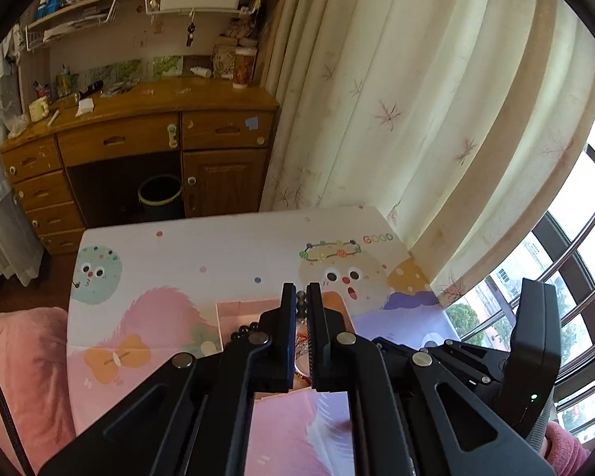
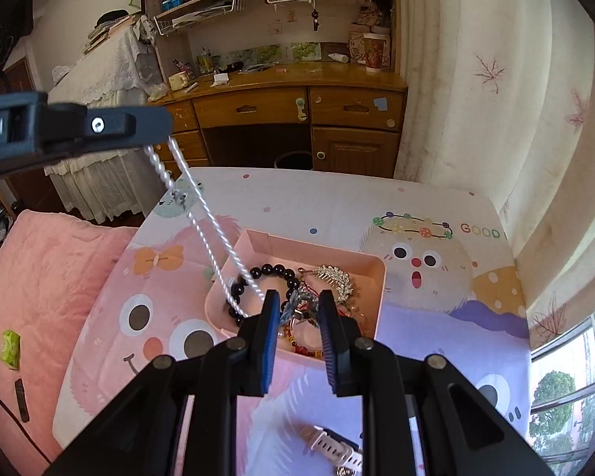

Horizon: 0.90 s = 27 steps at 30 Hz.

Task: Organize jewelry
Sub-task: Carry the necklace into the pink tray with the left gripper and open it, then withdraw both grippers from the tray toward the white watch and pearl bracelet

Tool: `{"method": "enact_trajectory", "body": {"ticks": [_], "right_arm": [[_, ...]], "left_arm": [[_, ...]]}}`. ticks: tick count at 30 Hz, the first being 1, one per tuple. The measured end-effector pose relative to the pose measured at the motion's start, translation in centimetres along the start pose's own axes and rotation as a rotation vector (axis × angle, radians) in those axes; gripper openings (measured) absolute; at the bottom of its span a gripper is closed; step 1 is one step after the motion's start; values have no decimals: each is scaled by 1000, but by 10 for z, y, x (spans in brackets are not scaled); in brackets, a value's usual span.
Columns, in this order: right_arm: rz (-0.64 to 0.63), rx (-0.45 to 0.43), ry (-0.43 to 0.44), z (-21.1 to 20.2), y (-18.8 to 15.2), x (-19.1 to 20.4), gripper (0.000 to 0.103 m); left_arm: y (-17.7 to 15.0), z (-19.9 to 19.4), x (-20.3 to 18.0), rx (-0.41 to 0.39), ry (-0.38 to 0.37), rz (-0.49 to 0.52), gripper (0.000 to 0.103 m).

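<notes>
Left hand-held gripper [image 2: 160, 129]: jaws pressed together, pinching a white twisted-cord necklace [image 2: 212, 246]. In the right wrist view it enters from the upper left of the frame; the cord hangs in two strands down to the pink rectangular plastic tray [image 2: 371, 265] at frame centre.

Right hand-held gripper [image 2: 297, 309]: jaws narrowly spread, nothing visibly clamped, hovering over the tray's near side.

Tray sits on the cartoon-print counter [image 2: 337, 206]. Inside: black round-bead bracelet [image 2: 273, 269] at left, silver leaf-shaped hair comb [image 2: 337, 277] at upper right, red beaded strands [image 2: 309, 351] near the front wall.

White link watch band [image 2: 333, 446] lies on the counter at bottom centre.
</notes>
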State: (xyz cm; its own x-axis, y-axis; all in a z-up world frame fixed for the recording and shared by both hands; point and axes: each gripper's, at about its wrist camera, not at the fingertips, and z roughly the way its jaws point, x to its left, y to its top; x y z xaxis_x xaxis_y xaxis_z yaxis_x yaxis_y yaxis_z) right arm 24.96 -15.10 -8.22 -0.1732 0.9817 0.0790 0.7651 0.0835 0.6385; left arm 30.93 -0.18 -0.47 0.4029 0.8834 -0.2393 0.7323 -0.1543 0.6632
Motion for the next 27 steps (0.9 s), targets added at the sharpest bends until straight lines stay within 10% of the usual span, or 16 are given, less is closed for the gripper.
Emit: {"method": "enact_trajectory", "body": {"ticks": [3, 7, 12, 27], "right_arm": [[-10, 14, -2, 9, 2, -2, 20], [-1, 64, -31, 22, 6, -5, 44], [-3, 58, -32, 22, 6, -10, 48], [150, 178, -69, 9, -33, -27, 59]], "left_arm": [[-2, 13, 1, 27, 5, -18, 6], [1, 22, 7, 40, 5, -63, 48], [2, 32, 14, 66, 67, -79, 63], [-43, 31, 36, 216, 118, -118, 73]]}}
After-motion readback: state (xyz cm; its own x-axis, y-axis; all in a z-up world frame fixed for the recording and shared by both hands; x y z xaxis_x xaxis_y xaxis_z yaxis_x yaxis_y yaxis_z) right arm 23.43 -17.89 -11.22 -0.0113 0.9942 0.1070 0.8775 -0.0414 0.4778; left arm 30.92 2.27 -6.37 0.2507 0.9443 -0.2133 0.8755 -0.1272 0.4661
